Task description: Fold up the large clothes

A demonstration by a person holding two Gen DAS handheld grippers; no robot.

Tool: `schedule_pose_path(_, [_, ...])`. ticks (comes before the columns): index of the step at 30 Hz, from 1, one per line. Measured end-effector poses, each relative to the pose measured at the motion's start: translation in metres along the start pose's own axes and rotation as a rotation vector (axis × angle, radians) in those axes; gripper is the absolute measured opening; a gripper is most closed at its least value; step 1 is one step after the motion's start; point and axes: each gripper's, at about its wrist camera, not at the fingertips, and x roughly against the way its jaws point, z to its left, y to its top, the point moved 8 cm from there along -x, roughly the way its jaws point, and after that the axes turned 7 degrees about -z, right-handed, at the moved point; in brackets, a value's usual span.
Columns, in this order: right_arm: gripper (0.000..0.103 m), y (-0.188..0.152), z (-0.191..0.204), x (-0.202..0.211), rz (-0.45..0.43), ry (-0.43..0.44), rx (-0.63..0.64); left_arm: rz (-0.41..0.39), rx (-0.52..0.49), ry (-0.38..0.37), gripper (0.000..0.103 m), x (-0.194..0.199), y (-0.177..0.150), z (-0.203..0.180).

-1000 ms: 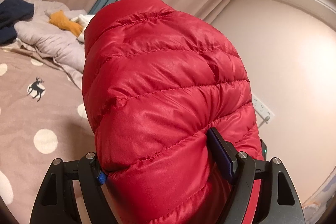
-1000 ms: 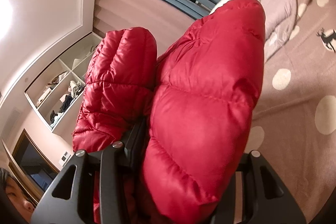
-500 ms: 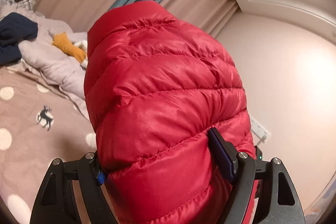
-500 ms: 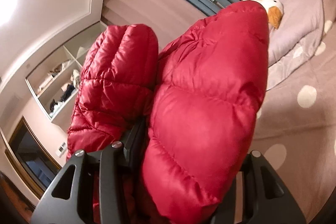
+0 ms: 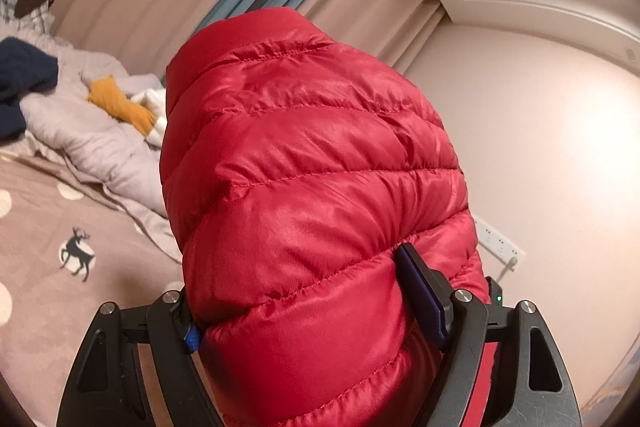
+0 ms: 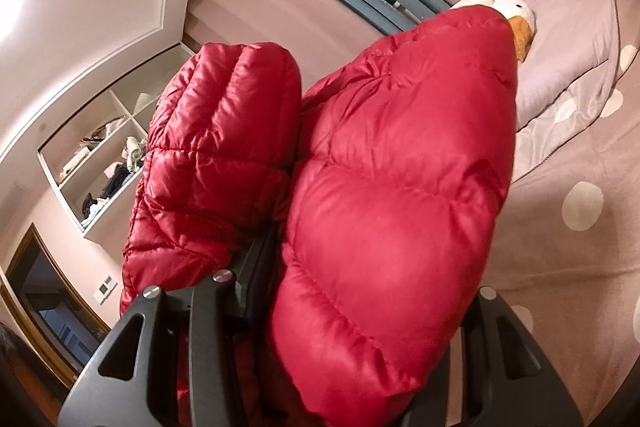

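Here the red puffer jacket [image 5: 312, 211] is lifted off the bed [image 5: 60, 307], filling both views. The left gripper [image 5: 316, 311] and right gripper [image 6: 360, 307] each clamp a quilted fold, tilted upward.

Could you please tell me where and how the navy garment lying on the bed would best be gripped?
Probably by a raised fold on top of the navy garment, coming down from above. It lies crumpled on the grey duvet, so no flat edge shows. Both grippers are clamped on the red down jacket, so one must let go first.
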Motion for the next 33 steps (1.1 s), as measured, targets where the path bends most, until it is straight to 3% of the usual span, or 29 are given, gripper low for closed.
schedule_pose_path(1, [0.046, -0.001, 0.001, 0.000, -0.003, 0.002, -0.004, -0.006, -0.005, 0.002, 0.079, 0.002, 0.001, -0.001])
schedule_pose_path(7, [0.047, -0.011, -0.001, -0.005, -0.021, -0.021, 0.015, -0.018, -0.014, 0.009, 0.079, -0.008, -0.001, 0.013])
schedule_pose_path(15, [0.048, -0.017, -0.036, -0.017, -0.001, -0.107, -0.014, 0.046, 0.030, 0.024, 0.080, -0.040, -0.019, 0.049])
schedule_pose_path(22, [0.048, -0.046, -0.134, -0.036, 0.087, -0.263, -0.150, 0.266, 0.173, 0.153, 0.081, -0.100, -0.088, 0.133])
schedule_pose_path(25, [0.048, -0.067, -0.186, -0.038, 0.152, -0.399, -0.211, 0.413, 0.240, 0.274, 0.084, -0.121, -0.135, 0.177])
schedule_pose_path(26, [0.048, -0.075, -0.201, -0.038, 0.185, -0.441, -0.228, 0.419, 0.232, 0.285, 0.090, -0.121, -0.140, 0.182])
schedule_pose_path(30, [0.056, -0.068, -0.209, -0.028, 0.176, -0.465, -0.234, 0.416, 0.261, 0.283, 0.094, -0.112, -0.136, 0.185])
schedule_pose_path(33, [0.074, -0.059, -0.200, -0.014, 0.155, -0.570, -0.131, 0.426, 0.261, 0.324, 0.094, -0.104, -0.132, 0.187])
